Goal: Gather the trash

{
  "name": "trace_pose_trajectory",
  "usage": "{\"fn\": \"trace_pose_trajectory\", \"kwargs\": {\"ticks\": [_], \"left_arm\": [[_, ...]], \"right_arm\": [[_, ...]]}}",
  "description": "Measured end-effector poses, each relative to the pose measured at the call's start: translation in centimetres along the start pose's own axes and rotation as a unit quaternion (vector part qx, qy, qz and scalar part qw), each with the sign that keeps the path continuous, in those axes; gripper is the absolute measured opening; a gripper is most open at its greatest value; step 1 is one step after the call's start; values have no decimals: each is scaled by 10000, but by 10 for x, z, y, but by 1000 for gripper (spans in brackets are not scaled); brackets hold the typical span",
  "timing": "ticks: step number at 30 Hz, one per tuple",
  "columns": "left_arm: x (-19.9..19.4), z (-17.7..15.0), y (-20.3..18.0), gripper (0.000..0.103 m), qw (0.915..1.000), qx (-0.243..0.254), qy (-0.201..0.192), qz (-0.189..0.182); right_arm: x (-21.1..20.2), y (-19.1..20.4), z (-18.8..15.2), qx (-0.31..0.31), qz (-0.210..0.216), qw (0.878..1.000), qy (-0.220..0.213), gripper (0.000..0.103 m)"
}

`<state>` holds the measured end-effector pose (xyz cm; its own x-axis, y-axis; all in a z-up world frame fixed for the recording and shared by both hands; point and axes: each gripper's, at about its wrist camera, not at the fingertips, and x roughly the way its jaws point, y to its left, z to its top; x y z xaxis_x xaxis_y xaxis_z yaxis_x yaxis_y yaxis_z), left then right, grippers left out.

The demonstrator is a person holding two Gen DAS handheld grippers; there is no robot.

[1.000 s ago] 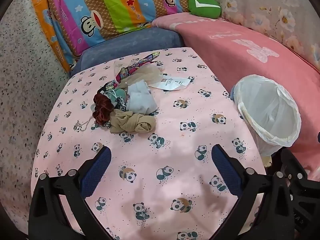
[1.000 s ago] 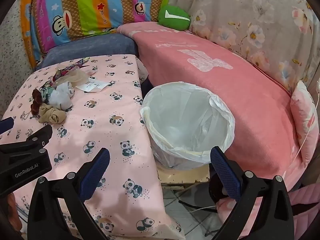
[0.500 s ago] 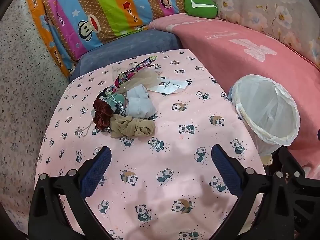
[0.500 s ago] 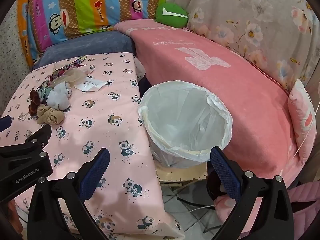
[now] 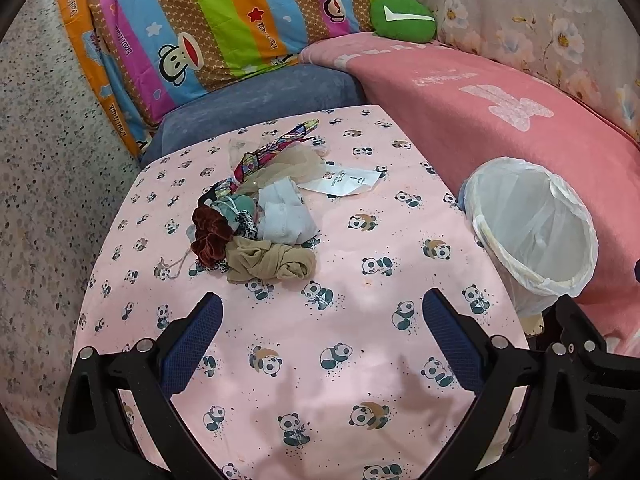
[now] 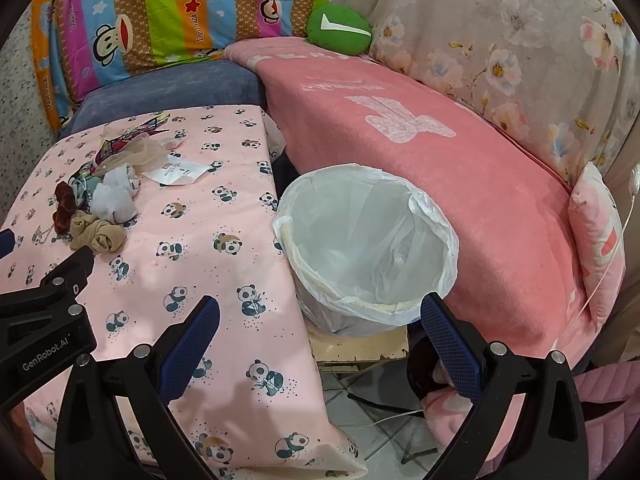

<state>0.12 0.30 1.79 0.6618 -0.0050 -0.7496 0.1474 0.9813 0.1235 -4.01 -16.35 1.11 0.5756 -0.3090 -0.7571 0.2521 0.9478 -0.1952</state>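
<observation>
Change since a second ago: the left gripper (image 5: 322,322) has eased a little nearer the pile; the pile sits slightly lower in its view. The right gripper (image 6: 319,322) has shifted so the bin looks larger and more central.
Left gripper: blue-padded fingers spread wide, holding nothing, hovering above the pink panda-print tablecloth (image 5: 400,232).
Right gripper: spread equally wide, empty, poised over the near rim of the bin.
Trash pile: one heap on the far left part of the cloth, made of a tan knotted stocking (image 5: 272,264), a dark red velvet scrunchie (image 5: 210,236), a pale blue crumpled cloth (image 5: 284,216), a sheer beige stocking (image 5: 292,168) and a multicoloured striped wrapper (image 5: 276,146).
Paper: one white printed slip (image 5: 344,182) just right of the heap.
Bin: one round bin lined with a white plastic bag (image 6: 366,244), beside the table's right edge.
Only the right view shows: the cream stool (image 6: 358,346) under the bin, tiled floor, a pink pillow (image 6: 600,240).
Both views: one green round cushion (image 5: 402,18).
</observation>
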Motion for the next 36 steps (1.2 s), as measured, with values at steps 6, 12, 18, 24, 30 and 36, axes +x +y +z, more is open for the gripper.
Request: {"fn": "trace_pose_trajectory", "kwargs": {"ticks": [6,12,18,24,30,36], "left_arm": [[-2,2,6,95,9999,-115,-7,-67],[-2,4,8,95,9999,-147,-37,-30],[-3,3,12,96,9997,-218,-64,-122],[-3,3,13,96,9997,-207,-77,-103],[2,4,11,96,9997,-217,9,-106],[1,5,8,96,9999,-147,-65,-59]], "right_arm": [[-2,4,2,-62,-49,10000,-15,96],[-5,4,4,-35,-95,9999,-29,96],[-5,4,5,-49,-130,9999,-10,96],[-4,6,7,-67,-131,9999,-3,96],[-4,6,7,-65,-130,9999,-4,96],[-3,8,9,-95,-132,9999,19,96]]}}
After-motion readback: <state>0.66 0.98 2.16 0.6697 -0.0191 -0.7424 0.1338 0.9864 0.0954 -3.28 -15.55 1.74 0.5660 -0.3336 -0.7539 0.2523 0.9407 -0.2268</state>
